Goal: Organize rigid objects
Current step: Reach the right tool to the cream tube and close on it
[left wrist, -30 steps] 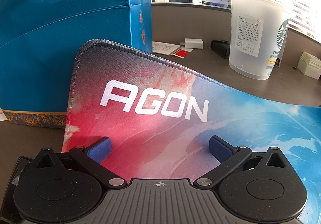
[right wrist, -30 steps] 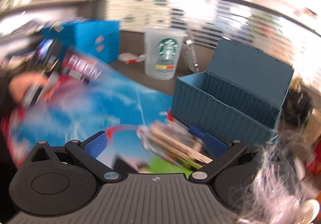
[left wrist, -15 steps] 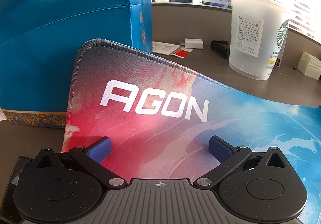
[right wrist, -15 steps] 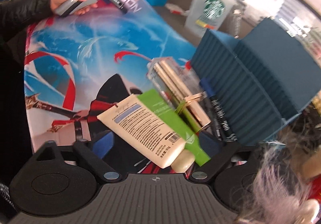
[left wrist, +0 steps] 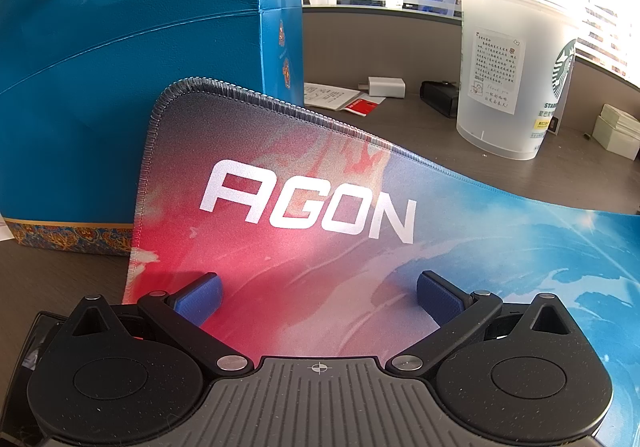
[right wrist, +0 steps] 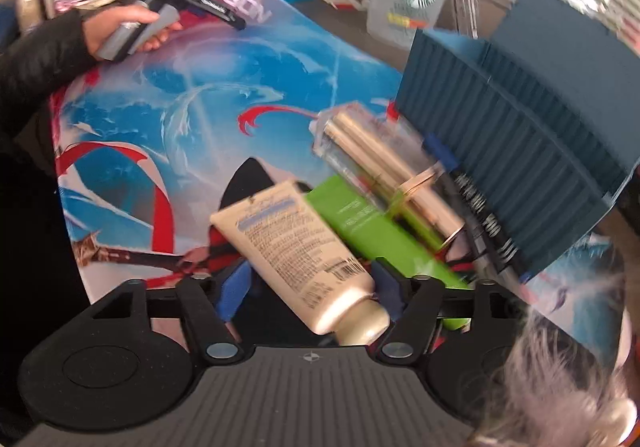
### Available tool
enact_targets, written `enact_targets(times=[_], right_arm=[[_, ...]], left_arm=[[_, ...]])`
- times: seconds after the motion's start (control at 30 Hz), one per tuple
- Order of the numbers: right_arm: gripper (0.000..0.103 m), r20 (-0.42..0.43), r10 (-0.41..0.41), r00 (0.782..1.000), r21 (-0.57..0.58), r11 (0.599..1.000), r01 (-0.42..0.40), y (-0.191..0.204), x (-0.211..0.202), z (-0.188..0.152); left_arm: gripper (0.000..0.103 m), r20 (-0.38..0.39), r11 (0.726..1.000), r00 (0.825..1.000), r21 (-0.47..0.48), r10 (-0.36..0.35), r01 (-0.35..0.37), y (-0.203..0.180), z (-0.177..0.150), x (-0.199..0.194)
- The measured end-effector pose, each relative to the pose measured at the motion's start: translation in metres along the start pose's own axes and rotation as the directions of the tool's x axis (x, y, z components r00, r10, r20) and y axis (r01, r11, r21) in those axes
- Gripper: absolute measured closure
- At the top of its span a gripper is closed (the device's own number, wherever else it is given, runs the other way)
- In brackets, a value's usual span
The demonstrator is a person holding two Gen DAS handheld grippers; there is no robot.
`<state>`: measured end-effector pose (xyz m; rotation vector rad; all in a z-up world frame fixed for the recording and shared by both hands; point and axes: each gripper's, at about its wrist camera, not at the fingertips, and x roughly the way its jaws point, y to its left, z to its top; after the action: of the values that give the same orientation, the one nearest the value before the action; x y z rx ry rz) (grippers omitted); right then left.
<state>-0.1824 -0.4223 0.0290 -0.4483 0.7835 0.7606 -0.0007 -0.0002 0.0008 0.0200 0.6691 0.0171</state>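
the cream-coloured plastic tube with a pale gold cap [right wrist: 304, 259] lies on the printed blue-and-red desk mat [right wrist: 192, 115], leaning against a green flat box [right wrist: 380, 231], near the open dark-teal ribbed storage box [right wrist: 520, 151]. the right hand-held gripper [right wrist: 310, 291] has just been closing around the tube, which sits between its blue pads; whether both press on it yet i cannot tell. likely risks: the tube is skewed across the jaws (cap end nearest), so it could swivel or squirt out, or the right pad could drag the green box. that gripper tilts steeply down. the left hand-held gripper [left wrist: 318, 297], spread wide and empty, hovers over the mat's raised corner.
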Motion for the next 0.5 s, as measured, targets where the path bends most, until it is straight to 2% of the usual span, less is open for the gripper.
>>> enact_targets(times=[0.03, 0.1, 0.17, 0.33, 0.5], right_arm=[[0.050, 0.007, 0.018, 1.000, 0.037, 0.999, -0.018, 0.003, 0.002, 0.002], [0.053, 0.017, 0.048, 0.999, 0.106, 0.993, -0.049, 0.005, 0.004, 0.005], [0.059, 0.018, 0.029, 0.999, 0.120, 0.992, -0.031, 0.010, 0.007, 0.009], [0.060, 0.022, 0.003, 1.000, 0.149, 0.989, -0.006, 0.020, 0.011, 0.016], [0.060, 0.068, 0.036, 0.997, 0.194, 0.980, -0.049, 0.014, -0.002, 0.025]], left_arm=[[0.000, 0.000, 1.000, 1.000, 0.000, 0.000, 0.000, 0.000, 0.000, 0.000], [0.000, 0.000, 1.000, 1.000, -0.001, 0.000, 0.000, 0.000, 0.000, 0.000], [0.000, 0.000, 1.000, 1.000, -0.001, 0.000, 0.000, 0.000, 0.000, 0.000], [0.000, 0.000, 1.000, 1.000, -0.001, 0.001, -0.001, 0.000, 0.000, 0.000], [0.000, 0.000, 1.000, 1.000, -0.001, 0.001, -0.001, 0.000, 0.000, 0.000]])
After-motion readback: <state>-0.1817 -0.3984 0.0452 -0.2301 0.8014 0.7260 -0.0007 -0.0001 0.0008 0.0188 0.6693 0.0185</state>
